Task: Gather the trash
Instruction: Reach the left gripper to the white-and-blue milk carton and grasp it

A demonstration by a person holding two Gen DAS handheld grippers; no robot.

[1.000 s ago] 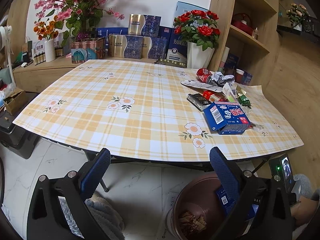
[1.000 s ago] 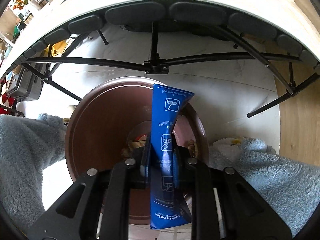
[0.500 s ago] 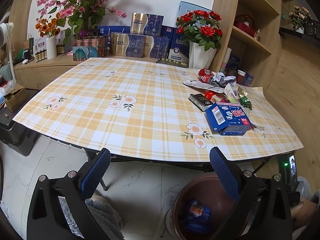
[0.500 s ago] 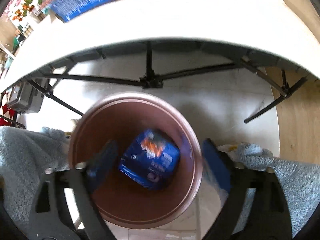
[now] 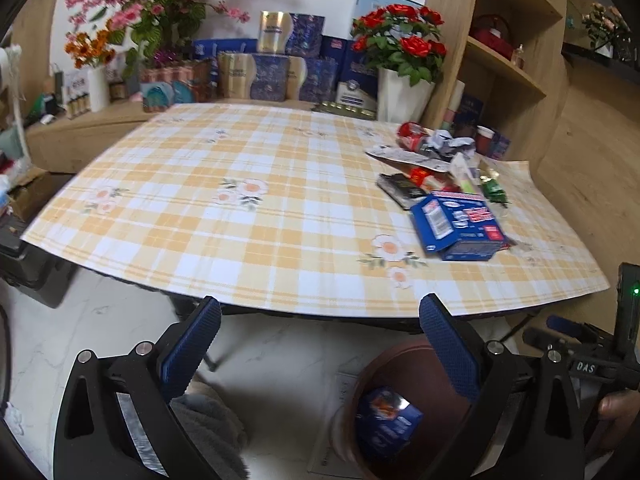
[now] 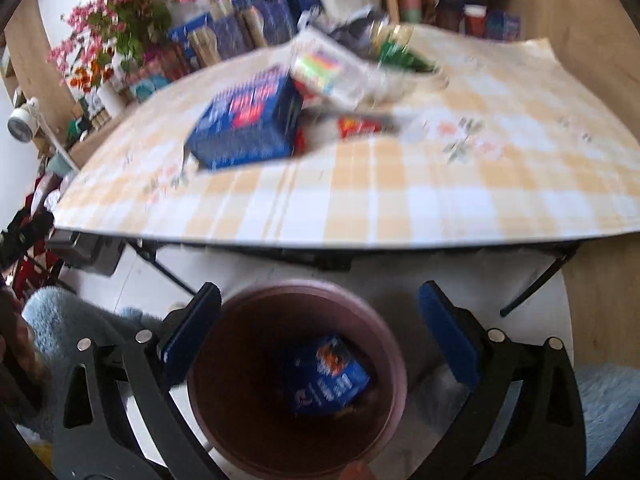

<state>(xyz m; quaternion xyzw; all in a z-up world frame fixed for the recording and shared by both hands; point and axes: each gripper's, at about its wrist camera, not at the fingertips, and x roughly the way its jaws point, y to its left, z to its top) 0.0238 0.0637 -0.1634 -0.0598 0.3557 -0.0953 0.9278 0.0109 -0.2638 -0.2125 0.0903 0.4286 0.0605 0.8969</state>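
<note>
Right gripper: pointed steeply downward over the brown bin; jaws opening, spread wide, nothing between the blue pads; picture blurred.
Left gripper: tilted downward toward the near table edge; jaws wide apart, empty.
Brown bin: on the pale floor under the near table edge, at 6 o'clock in the right wrist view; at 5 o'clock in the left wrist view.
Blue packet: lying inside the bin, toward its right side; also seen in the bin from the left wrist.
Blue carton: flat on the checked tablecloth, at 3 o'clock in the left wrist view; at 11 o'clock in the right wrist view.
Trash heap: crumpled paper, red, green and black wrappers, just behind the carton, at 2 o'clock.
Checked tablecloth: yellow and white, flower prints.
Hand: partly visible at 4 o'clock in the left wrist view, beside the black gripper frame.
Red-rose pot: at the table's far edge, 1 o'clock.
</note>
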